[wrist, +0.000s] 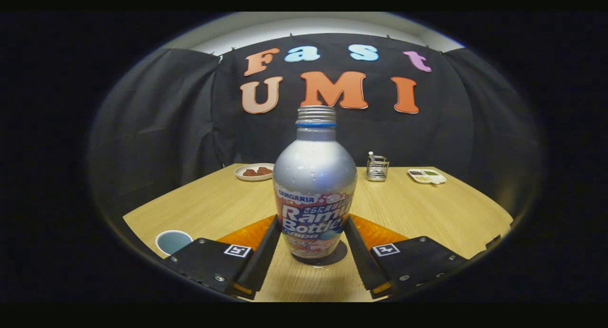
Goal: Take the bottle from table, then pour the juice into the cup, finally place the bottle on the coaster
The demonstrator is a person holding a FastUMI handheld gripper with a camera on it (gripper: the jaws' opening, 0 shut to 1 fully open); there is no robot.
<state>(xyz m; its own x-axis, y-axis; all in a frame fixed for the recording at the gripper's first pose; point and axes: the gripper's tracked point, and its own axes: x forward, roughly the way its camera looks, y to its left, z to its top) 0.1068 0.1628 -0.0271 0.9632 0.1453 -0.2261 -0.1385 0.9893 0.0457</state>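
So the bottle (314, 195) is standing upright on a dark round coaster (335, 257) on the wooden worktop (441, 209), right between the 2 fingers of the gripper (311, 245). It's a silvery metal bottle with a colourful label on the lower half, a blue ring at the neck, and the threaded mouth has no cap on it. Little droplets show on the upper body.

The jaws sit on either side of the bottle's lower half, very close to the label, but I honestly can't tell if both are pressing on it or just flanking it, so call that one unclear. Each finger carries a small square marker.

Behind the fingers there's something orange (247, 235) lying flat on the worktop, poking out on both sides of the bottle. The cup (173, 241) is on the near left, just beside the left finger, pale blue inside.

Far side of the worktop: a white plate (255, 171) with brownish food on the left, a small wire holder (377, 167) right of the bottle, and a white divided dish (426, 176) further right.
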